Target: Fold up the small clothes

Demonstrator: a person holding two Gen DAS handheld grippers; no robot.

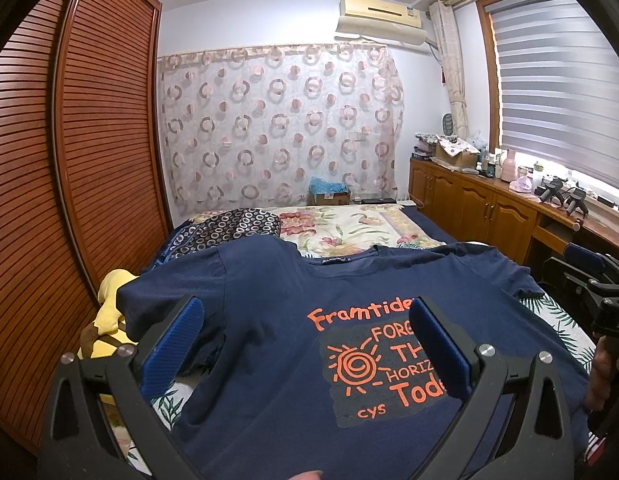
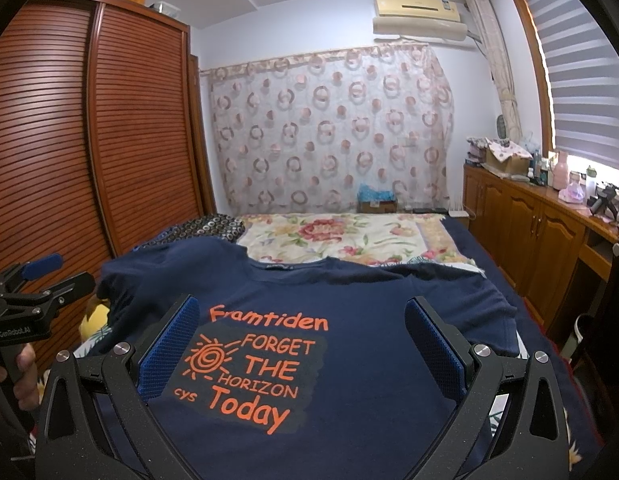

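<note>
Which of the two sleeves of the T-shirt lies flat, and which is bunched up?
On the navy blue cotton T-shirt, the right sleeve lies flatter; the left sleeve, towards the wooden wardrobe, is bunched and raised.

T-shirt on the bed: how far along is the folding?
Done: the navy T-shirt lies spread flat, print up, on the bed. In hand: nothing; the left gripper and right gripper hover open above it. Left: every fold; both sleeves are still out.

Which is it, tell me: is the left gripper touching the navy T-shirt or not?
Cannot tell. In the left wrist view the open left gripper overlaps the navy T-shirt, empty between its pads, but neither view plainly shows contact or a gap.
</note>
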